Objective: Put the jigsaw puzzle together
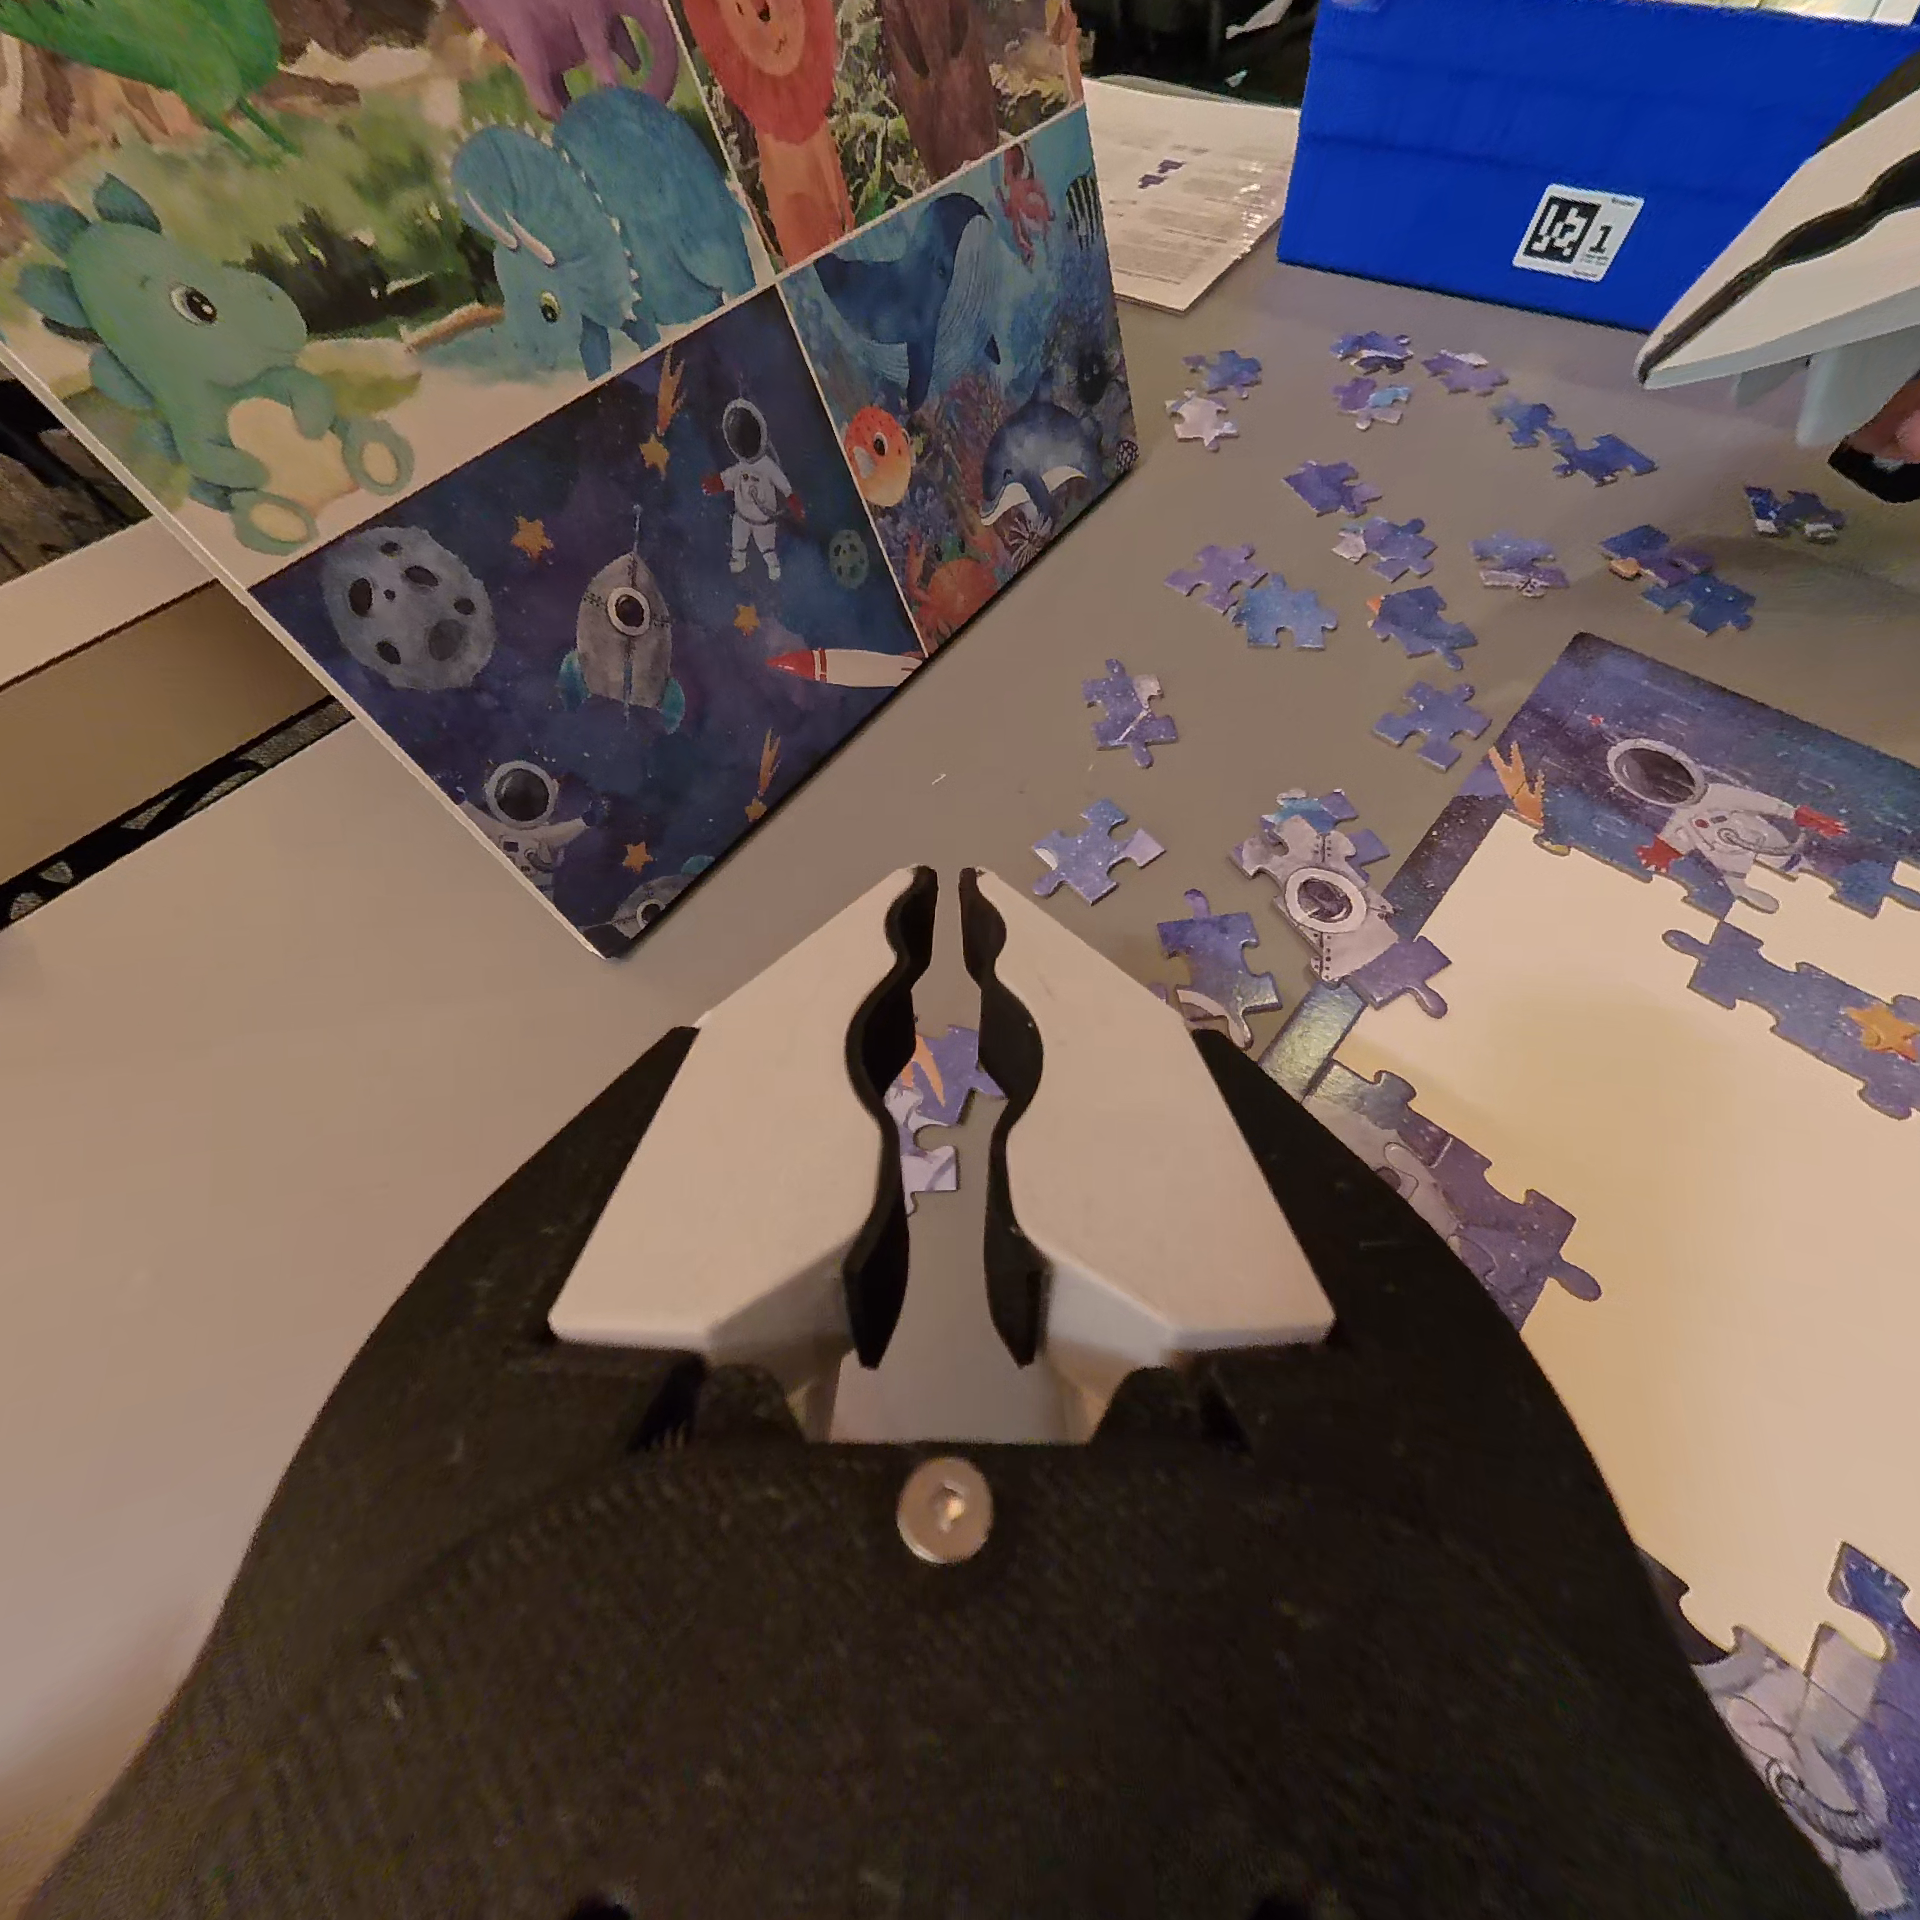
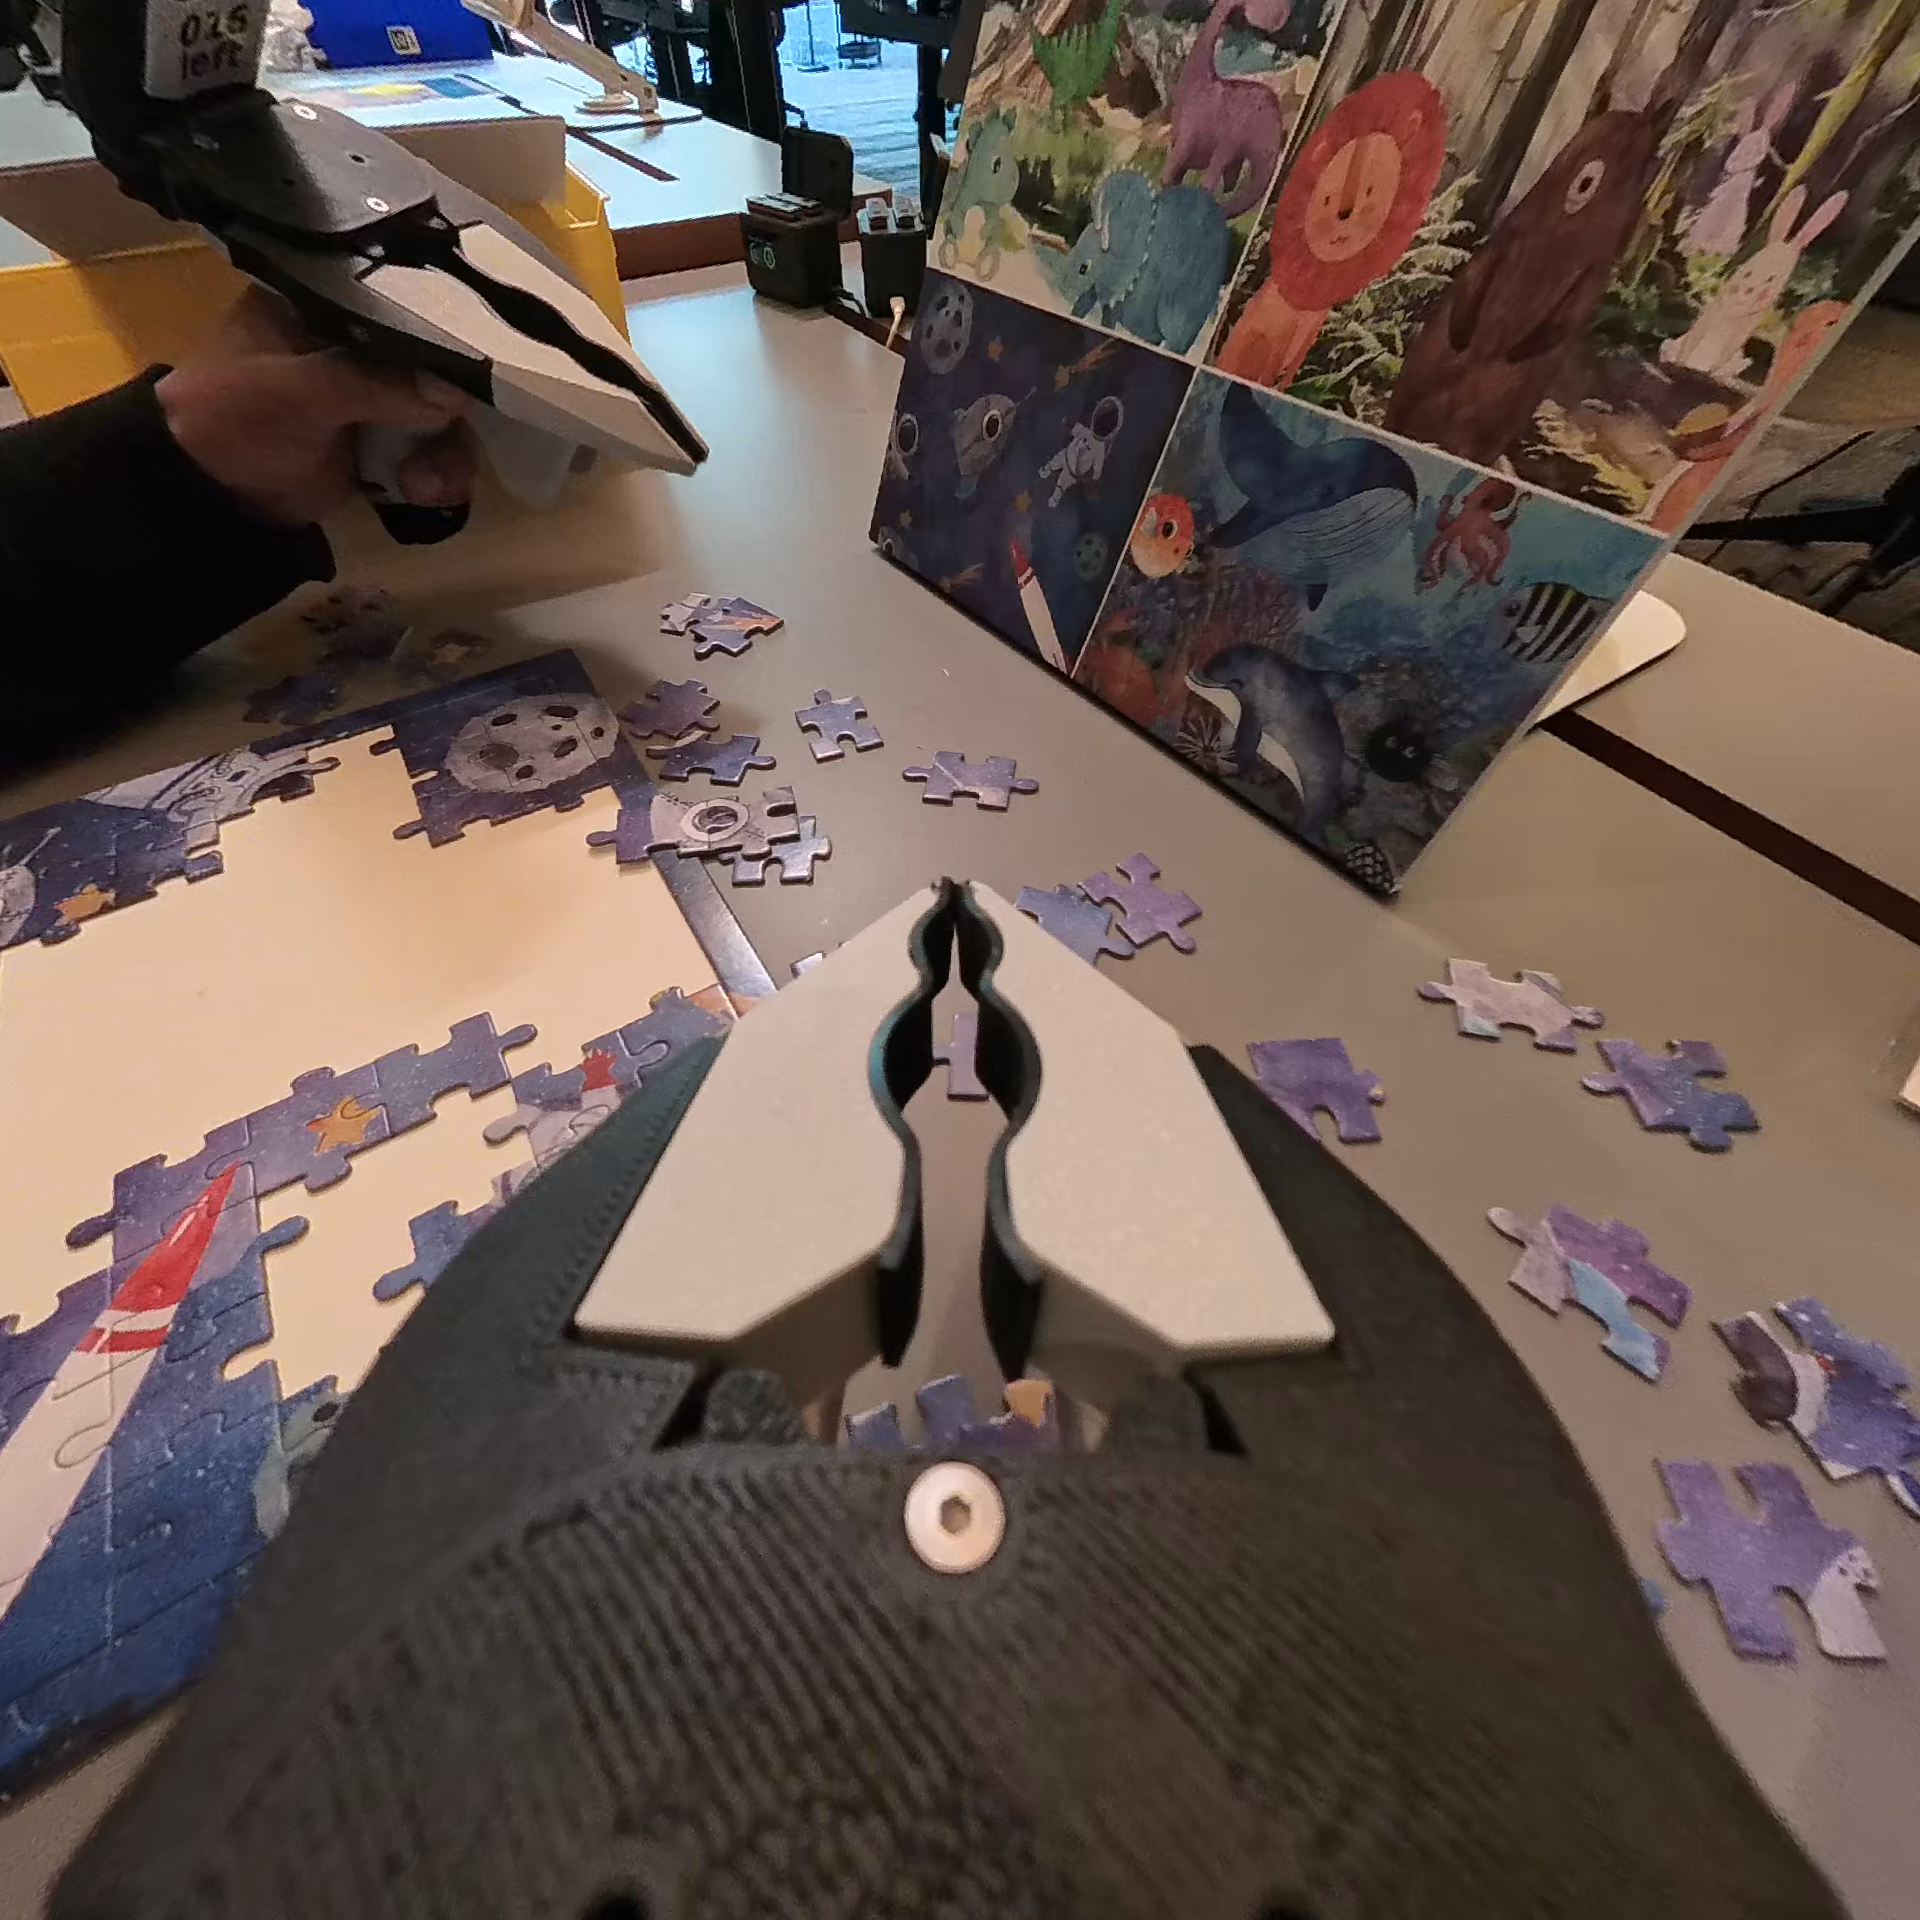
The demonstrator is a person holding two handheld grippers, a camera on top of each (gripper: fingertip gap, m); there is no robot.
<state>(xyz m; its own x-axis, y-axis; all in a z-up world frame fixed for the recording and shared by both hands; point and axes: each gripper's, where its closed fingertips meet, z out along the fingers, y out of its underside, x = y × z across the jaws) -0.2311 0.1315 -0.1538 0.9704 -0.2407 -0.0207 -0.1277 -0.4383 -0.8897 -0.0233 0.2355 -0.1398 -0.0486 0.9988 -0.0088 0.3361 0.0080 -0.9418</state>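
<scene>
My left gripper [image 1: 940,883] hovers over the grey table [image 1: 312,1039], shut to a thin slit with nothing between its tips. A blue puzzle piece [image 1: 940,1091] lies on the table under it and shows between the fingers. It also shows in the right wrist view [image 2: 691,452], raised above the puzzle's far corner. My right gripper [image 2: 948,888] is shut with its tips touching and holds nothing I can see. A piece [image 2: 964,1055] lies on the table below it. It shows at the left wrist view's top right [image 1: 1657,364]. The partly built space puzzle [image 2: 312,935] lies to its left.
Several loose blue pieces [image 1: 1382,540] are scattered over the table [image 2: 1455,935]. A picture-covered puzzle box [image 1: 623,623] stands tilted behind them [image 2: 1247,520]. A blue bin [image 1: 1507,135] and a paper sheet [image 1: 1174,187] lie farther back. A yellow bin [image 2: 62,312] stands at far left.
</scene>
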